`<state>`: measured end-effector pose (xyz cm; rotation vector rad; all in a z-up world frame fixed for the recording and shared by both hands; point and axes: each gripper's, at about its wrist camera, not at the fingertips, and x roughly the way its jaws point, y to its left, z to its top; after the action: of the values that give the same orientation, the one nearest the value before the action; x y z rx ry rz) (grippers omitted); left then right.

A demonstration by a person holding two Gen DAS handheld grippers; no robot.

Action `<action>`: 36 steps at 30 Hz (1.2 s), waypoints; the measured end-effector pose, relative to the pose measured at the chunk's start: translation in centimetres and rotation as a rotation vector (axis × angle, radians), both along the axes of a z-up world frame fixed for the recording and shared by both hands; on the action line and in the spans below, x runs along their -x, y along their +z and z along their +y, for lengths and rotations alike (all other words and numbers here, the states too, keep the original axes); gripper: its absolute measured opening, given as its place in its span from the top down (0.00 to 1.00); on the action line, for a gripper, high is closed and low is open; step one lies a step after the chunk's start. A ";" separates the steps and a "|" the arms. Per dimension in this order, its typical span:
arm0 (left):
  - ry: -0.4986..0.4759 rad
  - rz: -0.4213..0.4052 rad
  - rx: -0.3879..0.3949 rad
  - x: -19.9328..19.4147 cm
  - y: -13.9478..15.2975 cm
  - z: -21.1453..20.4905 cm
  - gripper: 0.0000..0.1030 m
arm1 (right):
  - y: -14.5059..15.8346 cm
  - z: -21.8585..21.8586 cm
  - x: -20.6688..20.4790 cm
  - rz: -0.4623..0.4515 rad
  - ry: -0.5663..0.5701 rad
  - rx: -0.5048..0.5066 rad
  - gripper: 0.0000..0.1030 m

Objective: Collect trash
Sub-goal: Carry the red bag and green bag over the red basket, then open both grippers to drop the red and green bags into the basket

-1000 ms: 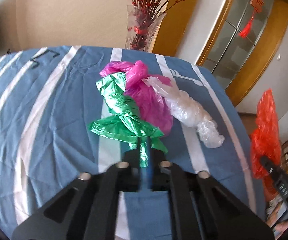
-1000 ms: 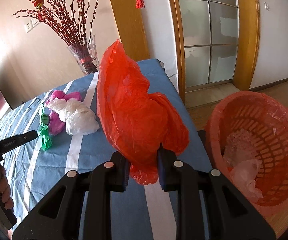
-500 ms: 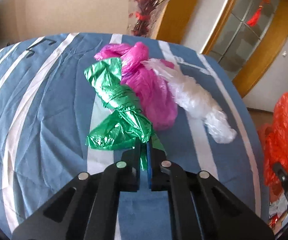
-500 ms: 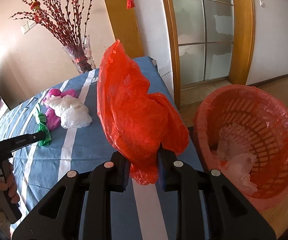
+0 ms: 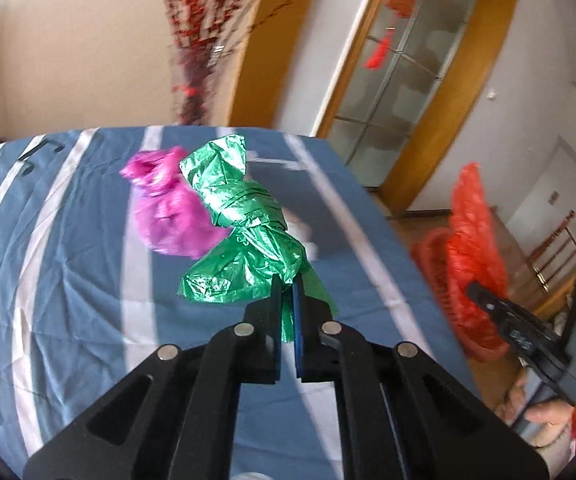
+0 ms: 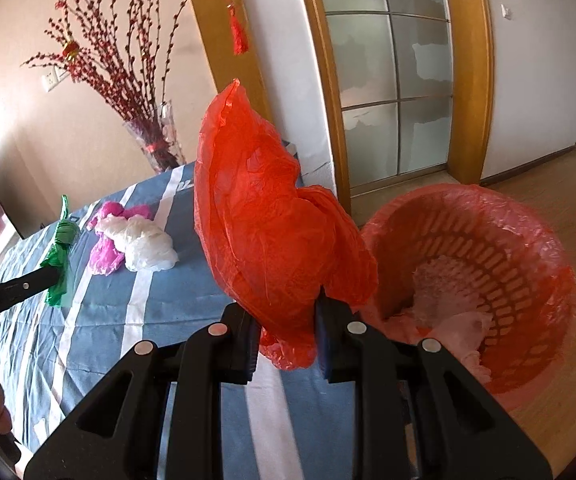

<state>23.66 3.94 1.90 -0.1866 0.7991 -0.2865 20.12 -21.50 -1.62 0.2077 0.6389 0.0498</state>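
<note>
Holding: one bag in each of my grippers, above a table covered by a blue striped cloth [image 5: 68,240].
Left gripper [image 5: 287,292]: my jaws are pressed together on the lower tail of the green bag [image 5: 244,236]; the bag stands up and away from the fingertips, its crumpled body raised off the cloth.
Right gripper [image 6: 286,312]: my jaws are clamped on the bottom of the red bag [image 6: 264,216], which billows upward above the fingers.
Red basket [image 6: 528,240]: on the wooden floor to the right of the table's right edge, lined with thin red film; pale crumpled plastic lies inside. The red bag sits just left of its rim.
Pink bag [image 5: 168,216]: lying on the cloth, far-left of the green bag.
White bag [image 6: 144,244]: lying on the cloth, touching the pink bag on its right side.
Vase of red branches [image 6: 160,144]: at the table's far edge, against the wall.
</note>
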 end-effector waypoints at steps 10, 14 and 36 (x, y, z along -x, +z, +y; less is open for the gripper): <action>-0.172 -0.040 0.015 1.2 1.6 -8.5 0.94 | 0.7 -4.4 2.0 -0.021 -0.084 -0.017 0.77; -0.240 -0.038 0.018 1.4 1.2 -12.3 0.94 | 0.8 -6.5 2.9 -0.024 -0.124 -0.028 0.77; -0.454 0.020 0.005 0.4 -2.1 -26.2 0.94 | -0.7 -16.2 4.5 -0.015 -0.271 -0.130 0.77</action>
<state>23.21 -22.31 -0.25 -0.0094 0.8557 -0.7152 15.65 -37.72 -2.27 0.4175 0.5886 -0.1678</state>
